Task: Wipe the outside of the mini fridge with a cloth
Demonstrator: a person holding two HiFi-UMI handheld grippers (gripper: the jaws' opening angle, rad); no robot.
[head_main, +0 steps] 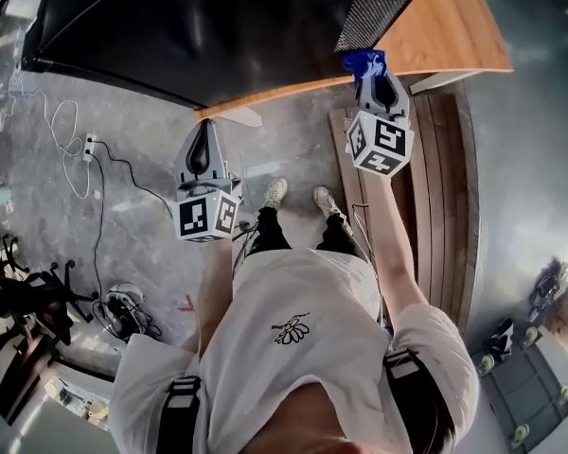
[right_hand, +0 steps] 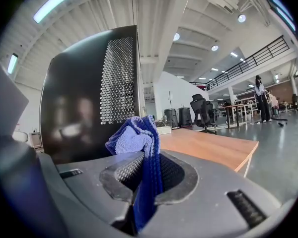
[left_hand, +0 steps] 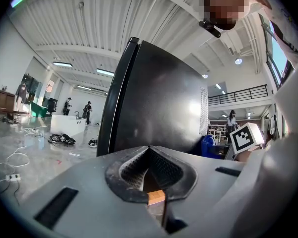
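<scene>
The black mini fridge (head_main: 218, 26) is seen standing on a wooden tabletop (head_main: 445, 36), its glossy front taking up most of the left gripper view and its perforated side panel (right_hand: 116, 81) shown in the right gripper view. The left gripper (left_hand: 148, 157) is held low in front of the fridge, clear of its face. Its jaws are brought together, with nothing gripped between them. The right gripper (head_main: 379, 85) is raised at the fridge's perforated side, over the edge of the tabletop. Its jaws are clamped on a blue cloth (right_hand: 131, 138), which is bunched above the tips, just beside the fridge. Whether the cloth is touching the fridge cannot be told.
</scene>
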